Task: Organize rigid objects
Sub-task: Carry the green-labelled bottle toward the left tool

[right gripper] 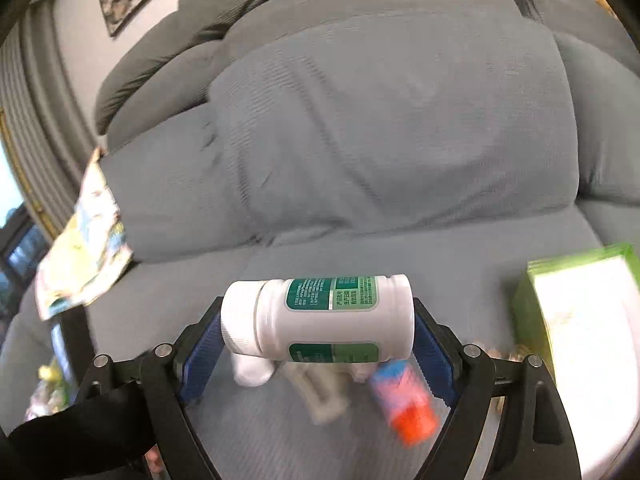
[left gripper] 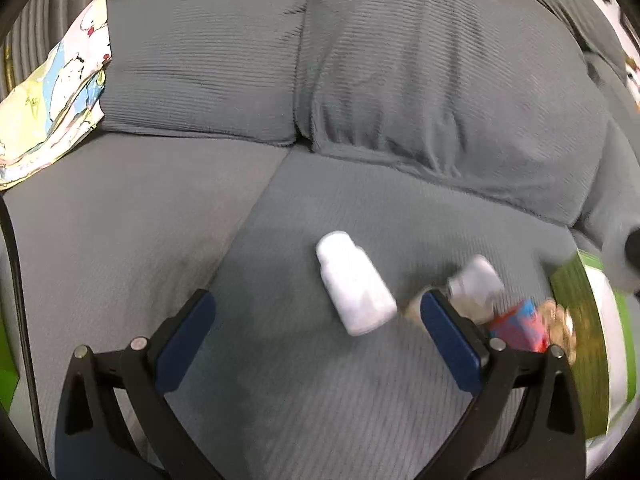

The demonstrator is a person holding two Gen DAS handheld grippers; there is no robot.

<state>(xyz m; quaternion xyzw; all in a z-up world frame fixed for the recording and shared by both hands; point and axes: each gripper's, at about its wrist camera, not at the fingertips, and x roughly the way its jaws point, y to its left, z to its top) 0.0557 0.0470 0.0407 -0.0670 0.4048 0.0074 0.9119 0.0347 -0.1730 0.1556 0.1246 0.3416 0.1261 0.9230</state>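
My right gripper (right gripper: 320,320) is shut on a white pill bottle with a green label (right gripper: 320,318), gripped end to end and held level above the grey sofa seat (right gripper: 280,440). Blurred on the seat beneath it lie a small white bottle (right gripper: 252,372), a clear bottle (right gripper: 320,396) and a pink-and-blue bottle with an orange cap (right gripper: 404,404). My left gripper (left gripper: 318,300) hangs open over the seat with nothing between its fingers. The plain white bottle (left gripper: 354,286) lies on its side just beyond them. The clear bottle (left gripper: 476,280) and the colourful bottle (left gripper: 516,326) sit by the right finger.
A green and white box (right gripper: 580,320) stands on the seat at the right, also seen as the box (left gripper: 592,340) in the left wrist view. Big grey back cushions (left gripper: 400,80) rise behind. A patterned cloth (left gripper: 52,92) lies at the far left. The left seat cushion (left gripper: 120,220) is bare.
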